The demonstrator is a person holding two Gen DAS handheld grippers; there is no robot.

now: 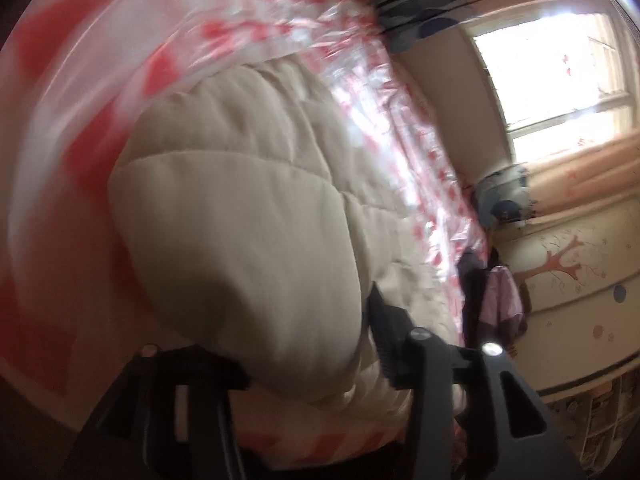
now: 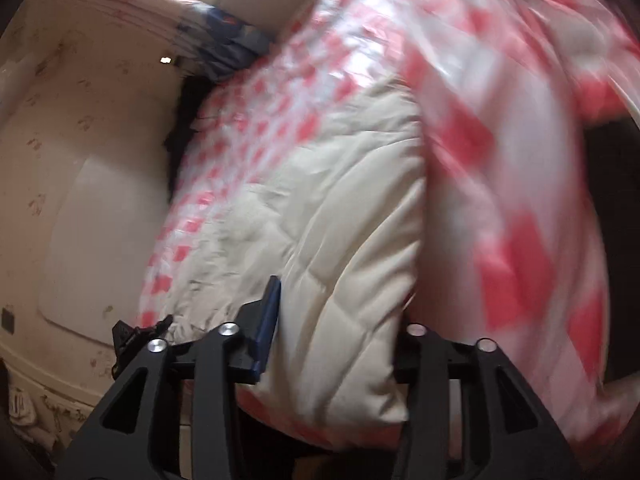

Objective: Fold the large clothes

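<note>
Gripping one padded garment [image 1: 248, 240] (cream): two grippers [image 1: 308, 364].

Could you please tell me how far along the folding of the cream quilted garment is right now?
Done: both grippers have a hold; the left gripper and right gripper are each clamped on a thick edge of the cream quilted garment. In hand: carrying that edge above the red-checked cover. Left: laying the fold down and any further folds; no finished fold shows.

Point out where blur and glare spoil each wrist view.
Left wrist view: the red-and-white checked plastic cover smears with motion blur on the left, the bright window blows out to white, and the cream quilted padded garment stays fairly sharp. Right wrist view: the cover blurs worst on the right; glare sheens its top.
</note>
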